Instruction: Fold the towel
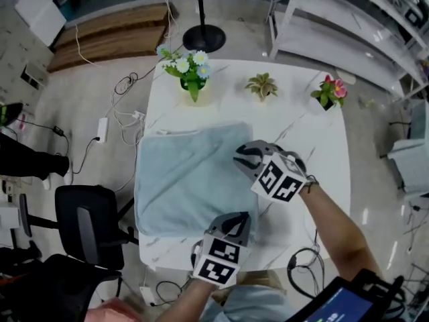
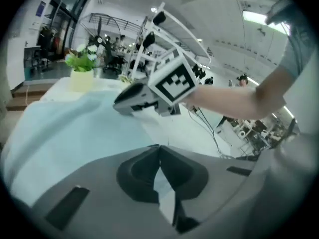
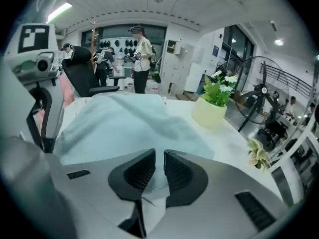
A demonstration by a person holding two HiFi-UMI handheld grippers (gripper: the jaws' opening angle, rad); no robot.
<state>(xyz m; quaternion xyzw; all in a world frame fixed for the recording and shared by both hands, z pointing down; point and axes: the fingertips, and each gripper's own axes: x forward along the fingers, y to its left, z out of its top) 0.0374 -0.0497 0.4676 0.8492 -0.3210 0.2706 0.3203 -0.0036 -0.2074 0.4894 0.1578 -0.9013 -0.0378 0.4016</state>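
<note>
Nearest, at the tabletop's (image 1: 301, 133) near edge, the left gripper (image 1: 234, 221) hangs over the near right corner of the towel (image 1: 188, 180). Its jaws are clenched tip to tip, and its own view shows no cloth caught between them.

On the left half of the tabletop, the pale blue towel lies flat as a tidy rectangle, its left edge running along the table's left edge. A soft ridge near its far edge suggests it has already been doubled once, though the layers cannot be counted.

At the towel's right edge sits the right gripper (image 1: 242, 158). Its jaws are a narrow slit apart with towel showing in the gap, and no firm pinch can be made out.

Three potted plants stand along the far edge, well apart from the work: white flowers (image 1: 193, 72), a small green one (image 1: 261, 86) and a pink one (image 1: 328, 92).

The fold looks partly done. At least one more fold, probably starting from the right edge, still seems to be left.
</note>
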